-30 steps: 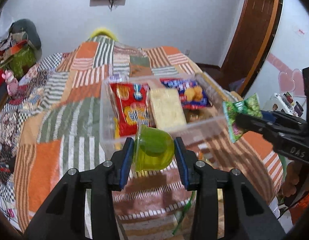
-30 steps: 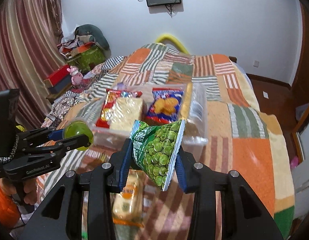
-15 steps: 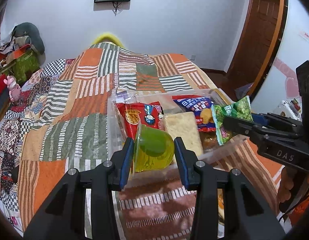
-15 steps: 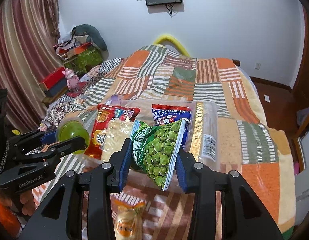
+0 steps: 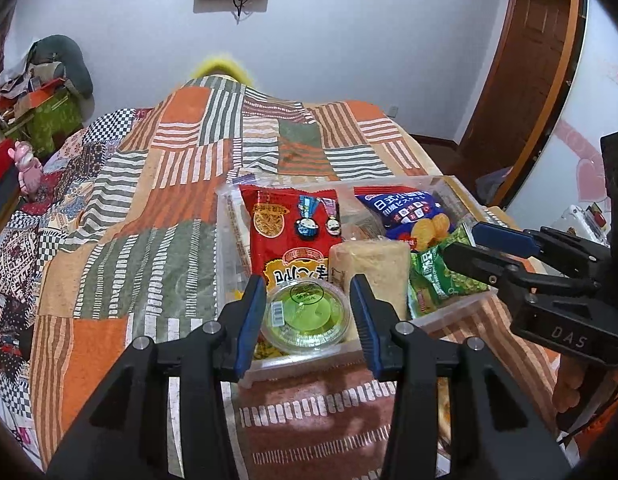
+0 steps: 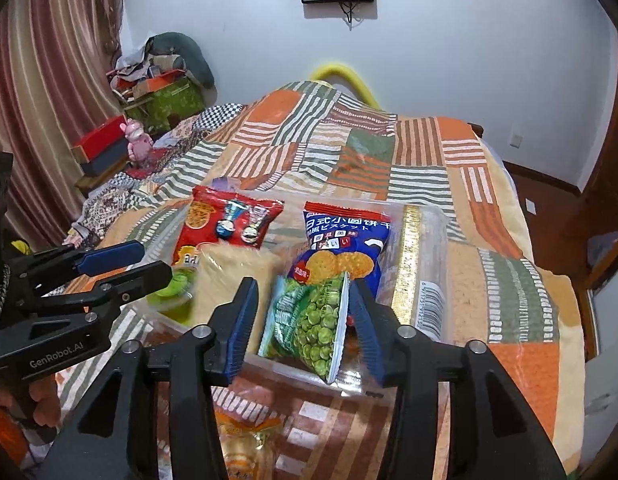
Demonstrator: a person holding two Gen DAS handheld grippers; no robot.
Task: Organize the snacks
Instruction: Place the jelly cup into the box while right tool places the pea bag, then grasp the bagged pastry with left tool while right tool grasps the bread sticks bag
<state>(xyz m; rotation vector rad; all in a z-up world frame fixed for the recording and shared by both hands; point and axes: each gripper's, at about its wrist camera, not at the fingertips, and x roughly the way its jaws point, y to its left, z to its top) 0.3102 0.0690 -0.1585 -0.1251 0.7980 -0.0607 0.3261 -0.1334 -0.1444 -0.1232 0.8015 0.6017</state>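
1. Patchwork quilt (image 5: pixel 149 208): covers the bed and fills the middle of both views.
2. Clear plastic box (image 5: pixel 225 240): sits on the quilt at centre frame, with snacks inside it.
3. Left gripper (image 5: pixel 307 280): bottom centre of its own view, over the near edge of the box. Its jaws stand barely parted, 1 on each side of the jelly cup, with a thin gap showing at each pad.
4. Right gripper (image 6: pixel 301 282): bottom centre of its own view. Its jaws have just been opening. The pea packet stands between them, clear of the left pad and close against the right one.
5. Red snack bag (image 5: pixel 293 232): lies in the left part of the box.
6. Blue biscuit bag (image 5: pixel 401 212): lies in the upper right part of the box.
7. Pale cracker pack (image 5: pixel 373 264): lies between the red bag and the pea packet.
8. Green pea packet (image 6: pixel 309 316): stands on edge at the near wall of the box.
9. Green jelly cup (image 5: pixel 307 316): sits lid up in the near left corner of the box.
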